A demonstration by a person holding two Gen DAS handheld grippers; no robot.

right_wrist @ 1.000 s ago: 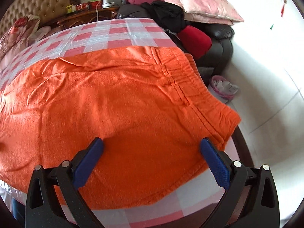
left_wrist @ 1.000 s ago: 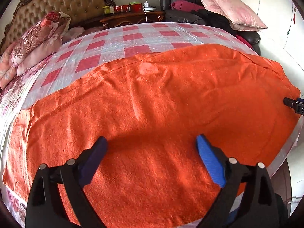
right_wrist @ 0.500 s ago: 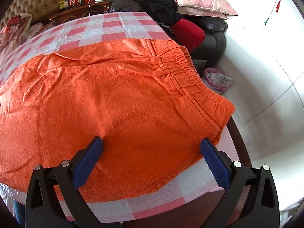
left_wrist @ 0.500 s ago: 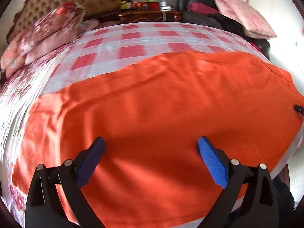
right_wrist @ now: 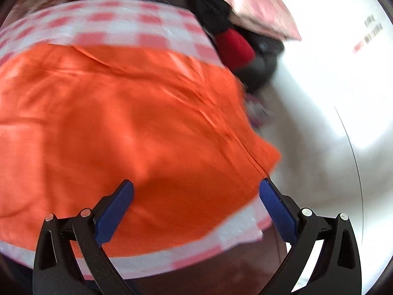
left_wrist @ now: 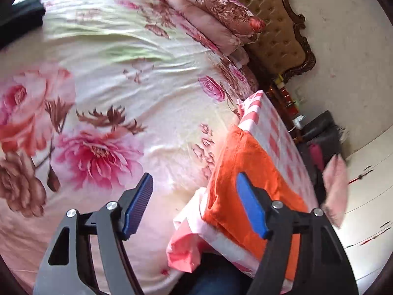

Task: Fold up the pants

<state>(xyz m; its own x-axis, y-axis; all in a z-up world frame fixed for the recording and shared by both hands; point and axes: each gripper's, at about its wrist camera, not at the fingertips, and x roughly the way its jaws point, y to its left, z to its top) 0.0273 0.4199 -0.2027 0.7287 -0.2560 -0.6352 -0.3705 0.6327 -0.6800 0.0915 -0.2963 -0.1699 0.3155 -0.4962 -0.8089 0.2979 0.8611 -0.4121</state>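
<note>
Orange pants (right_wrist: 122,123) lie spread flat on a red-and-white checked cloth (right_wrist: 118,22) over a table. My right gripper (right_wrist: 196,196) is open and empty, hovering over the pants' near edge close to the waistband corner (right_wrist: 265,152). The right wrist view is blurred. My left gripper (left_wrist: 194,204) is open and empty, tilted and turned toward the bed; its right finger (left_wrist: 250,206) overlaps the leg end of the pants (left_wrist: 245,157), which lies at the checked cloth's end (left_wrist: 272,125).
A bed with a floral sheet (left_wrist: 110,98) and stacked pillows (left_wrist: 216,7) lies left of the table. A padded headboard (left_wrist: 277,24), a dark sofa with cushions (right_wrist: 245,49) and a white floor (right_wrist: 331,123) surround it.
My left gripper has swung sharply left, from over the pants to facing the bed and the pants' leg end. My right gripper shifted slightly and stayed open.
</note>
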